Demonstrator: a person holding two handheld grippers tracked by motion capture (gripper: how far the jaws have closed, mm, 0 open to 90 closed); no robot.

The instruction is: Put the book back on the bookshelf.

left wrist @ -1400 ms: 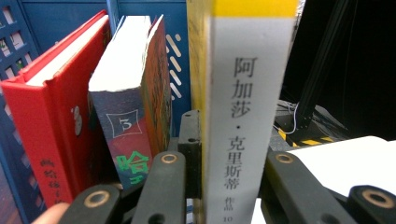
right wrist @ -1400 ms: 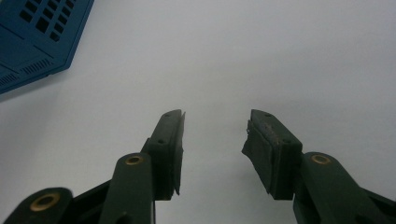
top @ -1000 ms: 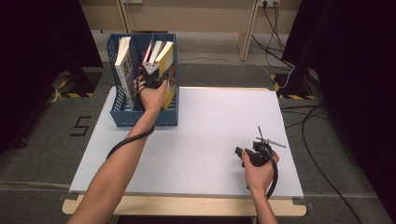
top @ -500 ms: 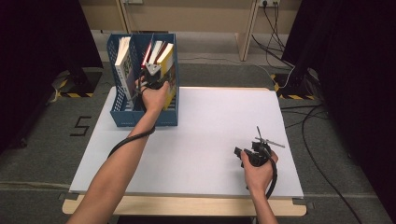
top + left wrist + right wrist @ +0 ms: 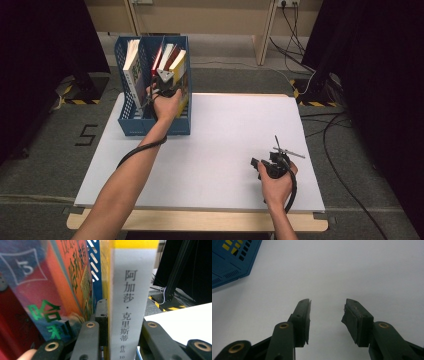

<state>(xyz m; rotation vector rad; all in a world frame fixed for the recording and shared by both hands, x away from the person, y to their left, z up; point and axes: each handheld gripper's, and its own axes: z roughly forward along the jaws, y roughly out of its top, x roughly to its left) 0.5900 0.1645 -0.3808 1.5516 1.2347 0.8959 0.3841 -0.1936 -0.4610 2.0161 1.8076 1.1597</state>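
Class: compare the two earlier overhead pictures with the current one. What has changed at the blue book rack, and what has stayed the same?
Very little has changed. The left gripper stays clamped on the yellow-and-white book in the blue rack, with no clear lift or shift of the book. The other books stand as before. The right gripper stays open and empty above the white table.

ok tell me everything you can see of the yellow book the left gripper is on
The yellow book stands upright in the rightmost slot of the blue file rack, at the table's far left. Its cover looks yellow; the spine is a white band under a yellow top, printed with black Chinese characters. The left hand-held gripper is shut on it, one jaw on each side of the spine. A blue divider separates it from the orange and red books beside it.
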